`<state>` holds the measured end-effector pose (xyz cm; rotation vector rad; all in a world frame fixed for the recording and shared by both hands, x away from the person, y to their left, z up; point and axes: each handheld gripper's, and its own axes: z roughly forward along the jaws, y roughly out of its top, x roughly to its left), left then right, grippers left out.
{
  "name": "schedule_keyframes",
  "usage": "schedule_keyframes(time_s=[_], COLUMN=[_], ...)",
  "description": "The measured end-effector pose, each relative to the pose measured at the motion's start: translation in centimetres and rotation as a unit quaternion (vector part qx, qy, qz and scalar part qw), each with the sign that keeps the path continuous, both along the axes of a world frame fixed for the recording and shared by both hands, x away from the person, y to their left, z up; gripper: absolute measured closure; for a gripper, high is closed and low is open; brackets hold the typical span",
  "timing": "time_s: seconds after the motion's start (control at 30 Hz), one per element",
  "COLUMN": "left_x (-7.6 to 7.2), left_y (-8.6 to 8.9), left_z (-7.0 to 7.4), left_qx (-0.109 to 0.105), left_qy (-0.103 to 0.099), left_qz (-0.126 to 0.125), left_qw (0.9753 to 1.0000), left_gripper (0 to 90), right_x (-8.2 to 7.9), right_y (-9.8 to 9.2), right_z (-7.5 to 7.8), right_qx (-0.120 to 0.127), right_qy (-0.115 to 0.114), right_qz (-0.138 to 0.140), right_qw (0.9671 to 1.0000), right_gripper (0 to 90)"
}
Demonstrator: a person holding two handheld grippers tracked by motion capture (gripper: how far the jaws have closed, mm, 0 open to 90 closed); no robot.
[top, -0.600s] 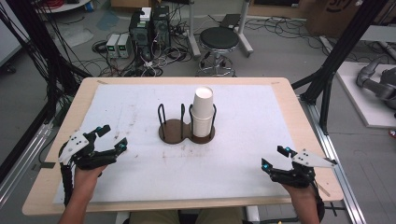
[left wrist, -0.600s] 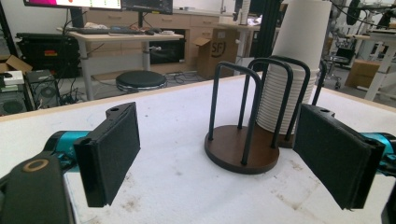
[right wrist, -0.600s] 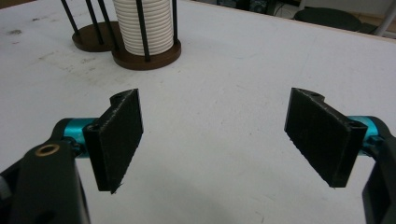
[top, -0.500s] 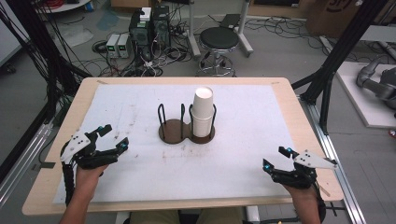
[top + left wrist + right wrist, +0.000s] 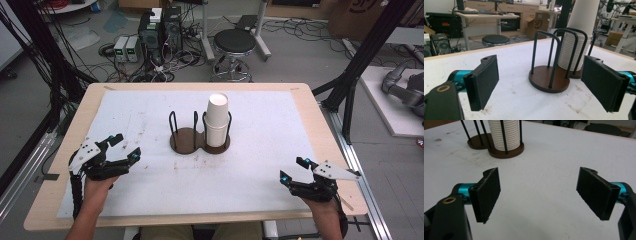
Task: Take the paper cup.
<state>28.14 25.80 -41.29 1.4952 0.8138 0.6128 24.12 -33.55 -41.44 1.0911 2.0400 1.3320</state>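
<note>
A dark brown two-bay cup holder (image 5: 186, 142) with black wire hoops stands mid-table. Its right bay holds a tall stack of white paper cups (image 5: 217, 119); the left bay is bare. In the left gripper view the holder (image 5: 549, 78) and stack (image 5: 576, 47) lie ahead between the jaws. The right gripper view shows the stack (image 5: 504, 133) far ahead at upper left. My left gripper (image 5: 125, 148) hovers open near the table's front left, well apart from the holder. My right gripper (image 5: 294, 169) is open near the front right, nothing between its jaws.
A white mat (image 5: 260, 165) covers the wooden table (image 5: 310, 100). Beyond the far edge stand a black stool (image 5: 235, 45), electronics boxes (image 5: 160, 25) and cables on the floor. Black frame struts (image 5: 355, 75) rise at the right.
My left gripper has shifted slightly right and forward. The right gripper has barely moved.
</note>
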Motion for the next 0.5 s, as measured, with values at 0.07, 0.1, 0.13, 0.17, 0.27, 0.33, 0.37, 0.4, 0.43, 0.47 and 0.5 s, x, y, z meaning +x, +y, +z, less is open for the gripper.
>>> schedule_keyframes(time_s=[0.07,0.1,0.13,0.17,0.27,0.33,0.37,0.4,0.43,0.47,0.5], left_x=[0.0,-0.1,-0.2,-0.2,-0.3,-0.3,-0.4,-0.4,-0.3,-0.3,-0.2], left_y=[0.0,0.0,0.0,0.0,-0.3,-0.5,-0.5,-0.6,-0.7,-0.9,-0.9], left_z=[0.1,0.2,0.2,0.2,0.2,0.3,0.3,0.3,0.3,0.2,0.2], left_qx=[-0.007,-0.013,-0.016,-0.017,-0.017,-0.019,-0.016,-0.016,-0.015,-0.014,-0.012], left_qy=[0.001,0.0,0.001,0.0,-0.003,-0.006,-0.007,-0.006,-0.006,-0.003,-0.001], left_qz=[-0.004,-0.005,-0.007,-0.008,-0.012,-0.014,-0.014,-0.016,-0.018,-0.017,-0.019], left_qw=[1.0,0.9999,0.9999,0.9998,0.9998,0.9997,0.9997,0.9997,0.9997,0.9998,0.9997], left_gripper=[14.9,14.9,14.8,14.8,14.8,14.8,14.8,14.7,14.8,14.8,14.8], right_x=[0.1,0.1,0.2,0.2,0.5,0.8,0.8,1.0,1.5,1.5,1.8], right_y=[0.5,0.5,1.0,1.0,2.4,3.2,3.2,3.6,4.3,4.3,4.6], right_z=[0.4,0.4,0.9,0.9,2.0,2.7,2.7,3.0,3.9,3.9,4.3], right_qx=[0.008,0.008,0.008,0.008,0.008,0.01,0.01,0.009,0.009,0.009,0.011], right_qy=[0.0,0.0,-0.007,-0.007,-0.011,-0.012,-0.012,-0.016,-0.02,-0.02,-0.023], right_qz=[0.007,0.007,0.016,0.016,0.035,0.044,0.044,0.052,0.067,0.067,0.072], right_qw=[0.9999,0.9999,0.9998,0.9998,0.9993,0.9989,0.9989,0.9985,0.9975,0.9975,0.9971], right_gripper=[19.8,19.8,19.7,19.7,19.7,19.7,19.7,19.7,19.7,19.7,19.7])
